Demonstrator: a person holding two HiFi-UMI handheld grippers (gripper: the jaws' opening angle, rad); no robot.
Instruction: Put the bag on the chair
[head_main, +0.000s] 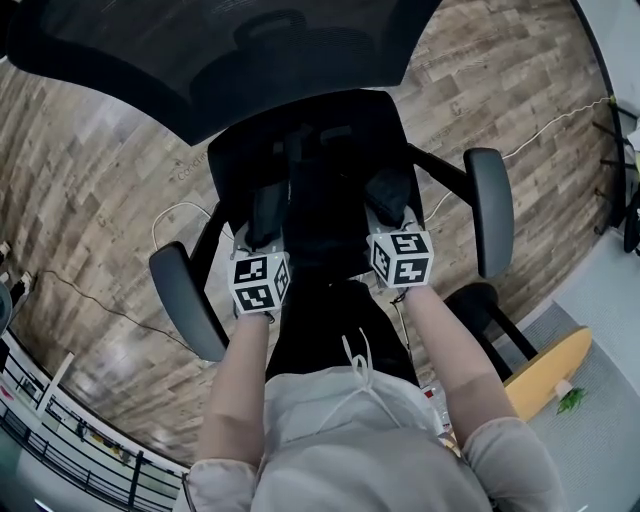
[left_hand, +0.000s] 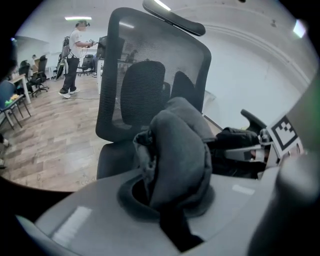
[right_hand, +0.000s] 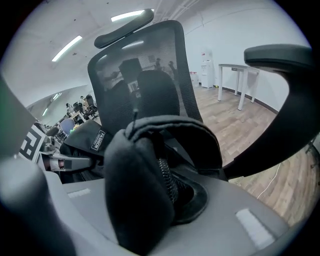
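Note:
A black office chair stands below me, its mesh backrest (head_main: 200, 60) at the top of the head view and its armrests (head_main: 185, 300) (head_main: 490, 210) on either side. The black bag (head_main: 320, 190) stretches over the seat between my two grippers; I cannot tell whether it rests on the seat. My left gripper (head_main: 265, 225) is shut on a bunch of the bag's dark fabric (left_hand: 175, 150). My right gripper (head_main: 390, 200) is shut on another fold of the bag with a zipper (right_hand: 167, 180). Each gripper view looks past its bunch to the chair's backrest (left_hand: 145, 85) (right_hand: 145, 90).
Wooden floor surrounds the chair, with thin cables (head_main: 180, 215) (head_main: 560, 125) lying on it. A wooden board (head_main: 545, 370) lies at the lower right beside the chair's base. A person (left_hand: 75, 50) stands far off by desks, and a white table (right_hand: 237, 75) stands behind the chair.

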